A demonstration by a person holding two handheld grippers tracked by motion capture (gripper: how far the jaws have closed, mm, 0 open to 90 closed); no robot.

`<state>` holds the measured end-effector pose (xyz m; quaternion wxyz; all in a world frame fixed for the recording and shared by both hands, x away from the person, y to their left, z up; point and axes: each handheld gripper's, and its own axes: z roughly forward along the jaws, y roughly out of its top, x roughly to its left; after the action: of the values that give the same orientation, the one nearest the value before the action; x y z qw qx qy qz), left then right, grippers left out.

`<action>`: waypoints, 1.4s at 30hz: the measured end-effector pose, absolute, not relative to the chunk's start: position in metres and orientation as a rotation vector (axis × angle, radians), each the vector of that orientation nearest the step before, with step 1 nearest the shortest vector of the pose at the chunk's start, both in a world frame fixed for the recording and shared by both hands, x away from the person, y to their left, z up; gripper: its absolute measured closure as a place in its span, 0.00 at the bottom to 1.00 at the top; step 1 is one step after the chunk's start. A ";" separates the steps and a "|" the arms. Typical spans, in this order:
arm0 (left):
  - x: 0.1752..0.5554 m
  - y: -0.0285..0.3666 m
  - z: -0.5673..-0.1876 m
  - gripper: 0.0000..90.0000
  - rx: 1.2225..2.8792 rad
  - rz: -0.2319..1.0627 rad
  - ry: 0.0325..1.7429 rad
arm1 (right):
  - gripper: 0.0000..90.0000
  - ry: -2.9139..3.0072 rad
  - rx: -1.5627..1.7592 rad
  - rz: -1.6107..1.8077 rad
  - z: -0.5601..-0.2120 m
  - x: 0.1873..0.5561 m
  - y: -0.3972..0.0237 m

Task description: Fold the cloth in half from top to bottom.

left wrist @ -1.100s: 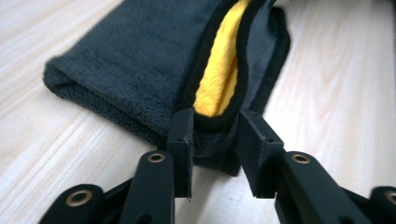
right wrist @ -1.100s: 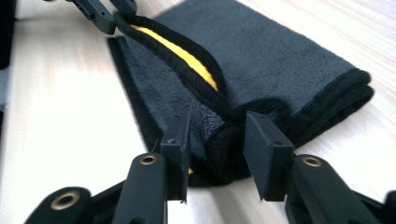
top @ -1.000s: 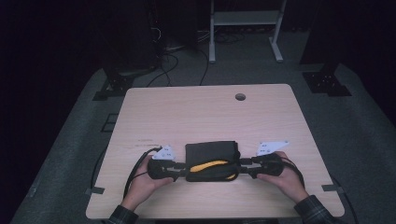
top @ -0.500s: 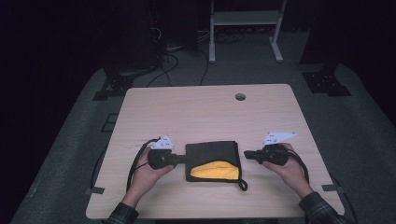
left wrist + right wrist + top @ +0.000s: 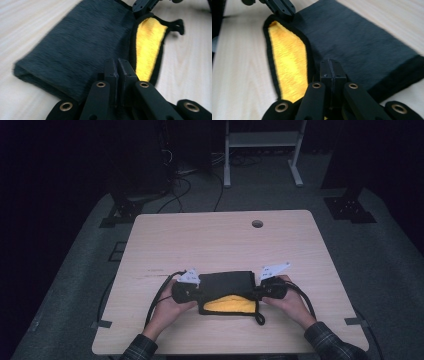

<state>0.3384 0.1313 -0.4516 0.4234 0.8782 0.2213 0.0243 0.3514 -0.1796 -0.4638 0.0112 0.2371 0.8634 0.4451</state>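
We clamp the left gripper (image 5: 200,291) and right gripper (image 5: 256,292) onto opposite ends of the folded black-and-yellow cloth (image 5: 227,292), apparently to fold it again.

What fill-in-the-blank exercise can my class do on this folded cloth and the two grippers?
1. The folded cloth is dark grey outside and ____ inside.
2. The left gripper and right gripper both have their jaws ____.
3. The cloth lies on a light ____ table.
4. The table has a round ____ near its far edge.

Missing words: yellow; shut; wooden; hole
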 end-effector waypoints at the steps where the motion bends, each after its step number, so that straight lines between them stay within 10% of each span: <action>1: 0.336 0.131 -0.452 0.95 2.200 0.054 0.551 | 0.99 2.709 0.729 1.387 -0.464 0.349 -0.179; 17: 0.316 0.136 -0.464 0.91 2.270 0.065 0.525 | 0.98 2.779 0.557 1.225 -0.469 0.324 -0.176; 30: 0.312 0.164 -0.453 0.33 2.189 0.251 0.633 | 0.42 2.537 0.776 1.258 -0.462 0.330 -0.215; 42: 0.303 0.201 -0.454 0.17 2.197 0.355 0.776 | 0.32 2.427 0.923 1.170 -0.467 0.319 -0.265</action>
<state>0.3026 0.2011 -0.4544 0.3822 0.8614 0.3042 0.1393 0.3192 -0.2646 -0.4670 0.1465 0.3207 0.8430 0.4063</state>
